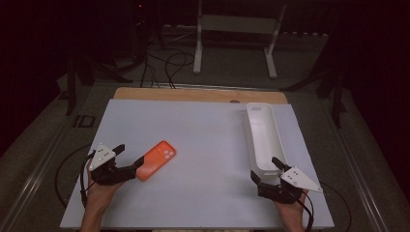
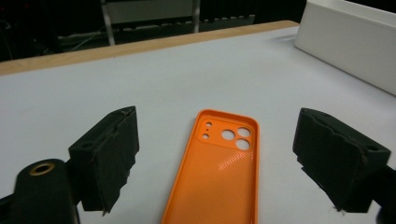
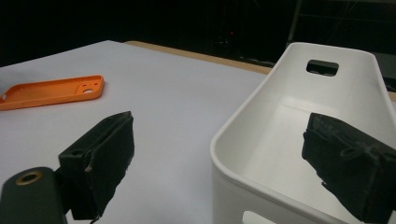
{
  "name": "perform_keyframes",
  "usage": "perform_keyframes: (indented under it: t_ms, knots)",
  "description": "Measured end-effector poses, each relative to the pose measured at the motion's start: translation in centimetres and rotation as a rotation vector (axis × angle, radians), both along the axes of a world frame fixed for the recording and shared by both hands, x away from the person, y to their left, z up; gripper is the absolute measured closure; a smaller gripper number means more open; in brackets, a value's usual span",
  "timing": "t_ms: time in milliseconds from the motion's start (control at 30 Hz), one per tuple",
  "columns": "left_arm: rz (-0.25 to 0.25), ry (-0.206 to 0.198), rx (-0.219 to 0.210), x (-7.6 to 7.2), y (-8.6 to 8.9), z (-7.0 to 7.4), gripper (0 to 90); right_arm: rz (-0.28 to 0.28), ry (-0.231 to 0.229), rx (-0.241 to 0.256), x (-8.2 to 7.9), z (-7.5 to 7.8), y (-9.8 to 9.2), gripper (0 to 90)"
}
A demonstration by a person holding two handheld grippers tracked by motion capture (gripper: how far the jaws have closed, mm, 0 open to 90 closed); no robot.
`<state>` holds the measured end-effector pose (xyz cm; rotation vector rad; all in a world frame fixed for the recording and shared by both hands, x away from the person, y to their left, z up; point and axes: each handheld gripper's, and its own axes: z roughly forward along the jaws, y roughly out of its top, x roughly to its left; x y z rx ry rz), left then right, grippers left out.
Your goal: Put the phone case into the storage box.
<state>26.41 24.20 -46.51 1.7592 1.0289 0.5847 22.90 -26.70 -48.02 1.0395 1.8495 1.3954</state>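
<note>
An orange phone case [image 1: 156, 160] lies flat on the white tabletop, its camera holes toward the far end [image 2: 224, 158]. My left gripper [image 1: 129, 155] stands open at the case's near end, one jaw on each side of it [image 2: 215, 163], touching nothing. A long white bin [image 1: 264, 135] sits at the right of the table. My right gripper [image 1: 265, 169] is open at the bin's near end, with one jaw outside the rim and the other over the inside [image 3: 219, 158]. The orange case [image 3: 51, 92] lies far off to its left.
The white tabletop [image 1: 203, 145] has a wooden strip [image 1: 193, 94] along its far edge. Beyond it stand a white frame [image 1: 237, 34] and loose cables [image 1: 169, 63] on the floor. Cables trail from both grippers off the near edge.
</note>
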Motion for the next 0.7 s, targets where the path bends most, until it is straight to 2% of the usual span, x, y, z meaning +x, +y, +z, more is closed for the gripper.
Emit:
perform_keyframes:
  t_ms: [300, 367, 500, 700]
  knots:
    - [-0.035, -0.022, -0.001, -0.7, 0.5, 0.5, 2.9, -0.004, -0.001, 0.004, -0.1, 0.1, -0.3, 9.2]
    - [-0.057, -0.031, -0.009, -0.9, 0.6, 0.5, 0.5, -0.003, -0.005, 0.002, -0.1, 0.1, -0.4, 9.2]
    - [-0.078, -0.043, -0.015, -1.3, 0.7, 0.5, 0.1, -0.003, -0.004, 0.007, -0.1, 0.1, -0.5, 9.2]
    - [-0.085, -0.037, -0.008, -1.4, 0.7, 0.5, 0.1, -0.001, -0.005, 0.007, -0.2, 0.1, -0.5, 9.2]
